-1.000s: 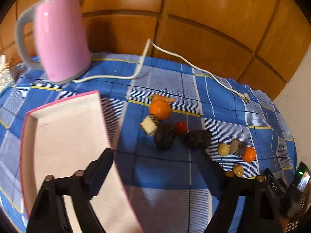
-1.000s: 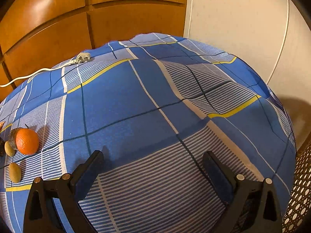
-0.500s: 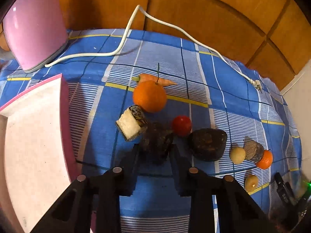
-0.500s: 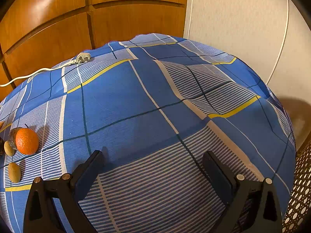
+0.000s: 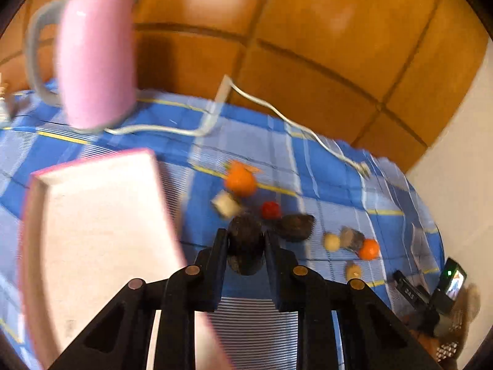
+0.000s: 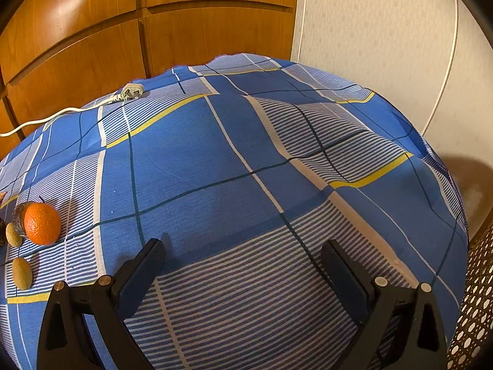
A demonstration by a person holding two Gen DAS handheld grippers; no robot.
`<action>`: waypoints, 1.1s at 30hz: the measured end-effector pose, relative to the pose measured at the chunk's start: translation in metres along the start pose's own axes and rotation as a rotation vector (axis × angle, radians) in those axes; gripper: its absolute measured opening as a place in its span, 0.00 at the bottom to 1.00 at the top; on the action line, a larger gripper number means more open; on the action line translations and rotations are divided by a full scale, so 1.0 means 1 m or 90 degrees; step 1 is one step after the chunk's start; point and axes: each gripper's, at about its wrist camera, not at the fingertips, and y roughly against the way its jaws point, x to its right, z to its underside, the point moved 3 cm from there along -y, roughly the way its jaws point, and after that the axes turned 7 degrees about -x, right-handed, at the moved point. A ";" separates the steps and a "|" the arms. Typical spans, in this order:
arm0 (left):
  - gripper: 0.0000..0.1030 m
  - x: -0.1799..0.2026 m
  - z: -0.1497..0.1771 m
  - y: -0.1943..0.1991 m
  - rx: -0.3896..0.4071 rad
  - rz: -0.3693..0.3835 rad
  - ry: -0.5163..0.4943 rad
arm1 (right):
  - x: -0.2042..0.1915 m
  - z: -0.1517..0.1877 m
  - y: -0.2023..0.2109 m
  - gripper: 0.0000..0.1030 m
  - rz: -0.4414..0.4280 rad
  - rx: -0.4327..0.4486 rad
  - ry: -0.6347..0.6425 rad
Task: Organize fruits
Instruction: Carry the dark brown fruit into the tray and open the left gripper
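Pink kettle (image 5: 97, 61) with grey handle stands at far left of the worktop (image 6: 215, 160), on a blue checked cloth with yellow lines. White power cord (image 5: 277, 114) runs from the kettle base across the cloth, plug (image 6: 132, 91) lying near the far edge. Wood-panelled wall (image 5: 308, 30) behind, pale wall (image 6: 385, 46) to the right. Dark gadgets with a lit screen (image 5: 451, 280) at the right edge, blurred.

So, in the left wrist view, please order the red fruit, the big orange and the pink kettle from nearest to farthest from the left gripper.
1. Red fruit, just beyond the left gripper, slightly right.
2. Big orange, further back.
3. Pink kettle, far back left.
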 end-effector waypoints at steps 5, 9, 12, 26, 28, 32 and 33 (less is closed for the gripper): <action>0.23 -0.060 -0.010 0.029 0.046 -0.071 0.068 | 0.000 0.000 0.000 1.00 0.001 0.000 0.000; 0.23 -0.107 -0.011 0.028 0.045 -0.147 0.113 | -0.001 0.000 0.000 1.00 0.001 0.000 0.000; 0.27 -0.132 -0.005 0.030 0.043 -0.165 0.151 | -0.001 0.000 0.000 1.00 0.001 0.000 0.000; 0.61 -0.135 0.073 0.077 0.096 -0.219 0.215 | -0.003 -0.001 -0.001 1.00 -0.002 -0.001 -0.002; 0.65 -0.132 0.088 0.080 0.097 -0.227 0.218 | -0.003 -0.001 -0.001 1.00 -0.004 -0.002 -0.004; 0.80 -0.125 0.117 0.081 0.104 -0.240 0.218 | -0.003 -0.001 -0.001 1.00 -0.008 -0.004 -0.006; 0.81 -0.124 0.122 0.082 0.108 -0.247 0.216 | -0.004 -0.001 -0.001 1.00 -0.008 -0.004 -0.006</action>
